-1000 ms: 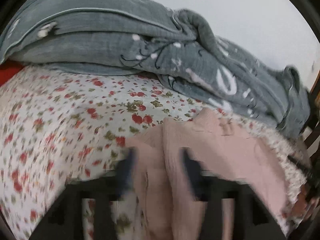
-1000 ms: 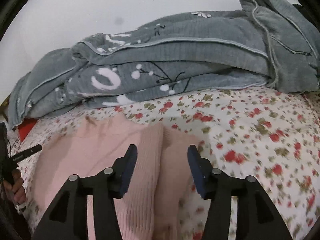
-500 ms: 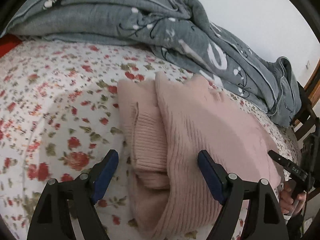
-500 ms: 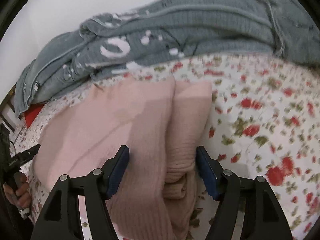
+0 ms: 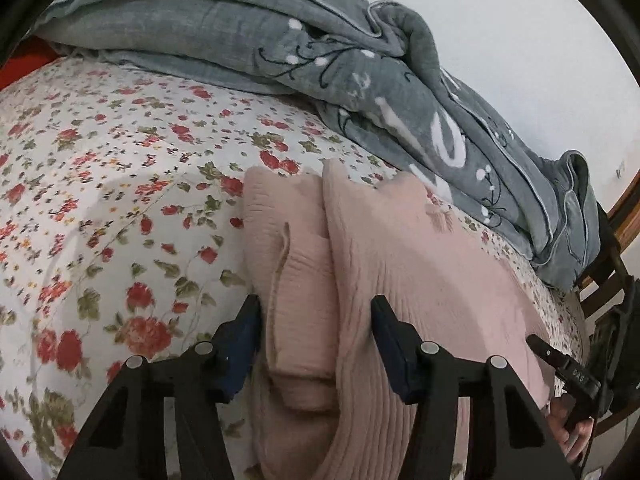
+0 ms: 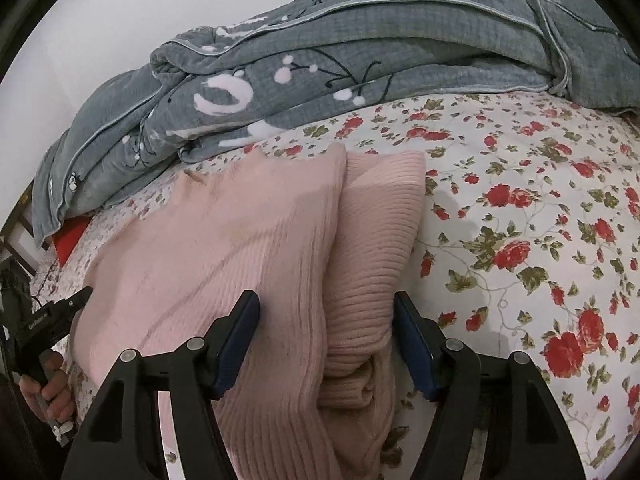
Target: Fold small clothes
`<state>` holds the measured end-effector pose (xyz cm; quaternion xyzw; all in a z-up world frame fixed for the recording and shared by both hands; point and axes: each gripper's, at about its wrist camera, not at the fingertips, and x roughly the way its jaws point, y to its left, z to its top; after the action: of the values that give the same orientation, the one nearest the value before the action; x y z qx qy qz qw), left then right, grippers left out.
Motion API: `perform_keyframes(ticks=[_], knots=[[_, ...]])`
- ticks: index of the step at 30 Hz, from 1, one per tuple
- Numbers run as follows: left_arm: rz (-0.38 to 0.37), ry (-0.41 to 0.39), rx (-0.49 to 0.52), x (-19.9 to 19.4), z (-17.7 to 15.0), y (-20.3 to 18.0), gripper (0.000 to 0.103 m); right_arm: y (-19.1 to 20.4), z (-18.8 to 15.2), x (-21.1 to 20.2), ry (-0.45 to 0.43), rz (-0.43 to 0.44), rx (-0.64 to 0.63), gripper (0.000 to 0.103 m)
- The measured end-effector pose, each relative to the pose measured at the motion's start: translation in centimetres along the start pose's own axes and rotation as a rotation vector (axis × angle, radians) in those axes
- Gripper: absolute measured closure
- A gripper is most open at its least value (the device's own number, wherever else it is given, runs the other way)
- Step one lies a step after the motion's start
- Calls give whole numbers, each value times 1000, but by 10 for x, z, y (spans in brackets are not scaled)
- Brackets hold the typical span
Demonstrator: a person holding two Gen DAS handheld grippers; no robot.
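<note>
A pink ribbed sweater lies on the flowered bedsheet, its sleeves folded in along both sides. My left gripper points down at its near hem. The jaws are closing around the folded left sleeve, and the pads just meet the knit without a squeeze I can see. My right gripper stands open astride the other folded sleeve of the sweater, one pad on the sweater's body and one at the sleeve's outer edge.
A bunched grey quilt runs along the far side of the bed against a white wall. Each view shows a hand holding the other gripper at the bed's edge. A wooden frame shows at the far right.
Both grippers came down closer to the sweater's near hem. The left jaws spread wide, then narrowed onto the folded sleeve. The right jaws widened a little and stayed there.
</note>
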<state>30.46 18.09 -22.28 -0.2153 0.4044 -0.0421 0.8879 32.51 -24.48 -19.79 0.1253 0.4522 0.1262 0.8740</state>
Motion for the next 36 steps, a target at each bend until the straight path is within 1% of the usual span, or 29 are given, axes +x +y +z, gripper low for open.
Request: perform_keyframes(ticks=[3,6,8,9,10,11,12,13,14,16,21,26,29,32,36], knots=[[-18,17,-18,9,3,2,47,-3,2,2,3,22,17,36],[-44,14,-49,11,4,7,47,-4,4,5,11,31,26,36],[-52,9,-63,11,3,9,48,-4,4,6,10,27,23,38],[-43,2,-60,11,3,9,52,-4,4,6,7,23,21,44],[-36,-4,-56,10,2,8,54,-4,3,5,2,24,22,55],[-31,-10,-53,10,1,7,61,-6,3,4,-3,32,26,59],[-33,-16,-48,8,1,6,66,-6,3,3,-6,40,31,68],[-36,-26,-43,6,1,5,70,-8,4,2,-11,52,41,72],[-41,-35,-40,4,0,5,76,-10,4,2,-15,60,49,74],[-45,-46,-31,0,1,2,79,-10,4,-1,-27,67,51,77],[-22,-69,4,-7,0,-7,81,-2,4,-10,-50,44,19,80],[-44,-79,17,-19,-6,-10,81,-4,3,-27,-62,65,58,81],[-50,-72,38,-29,-15,-14,81,-2,-4,-39,-77,61,65,81],[-54,-68,79,-40,-28,-19,81,3,-12,-58,-95,52,41,81],[-85,-52,65,-63,-52,-19,81,6,-37,-89,-129,37,16,81]])
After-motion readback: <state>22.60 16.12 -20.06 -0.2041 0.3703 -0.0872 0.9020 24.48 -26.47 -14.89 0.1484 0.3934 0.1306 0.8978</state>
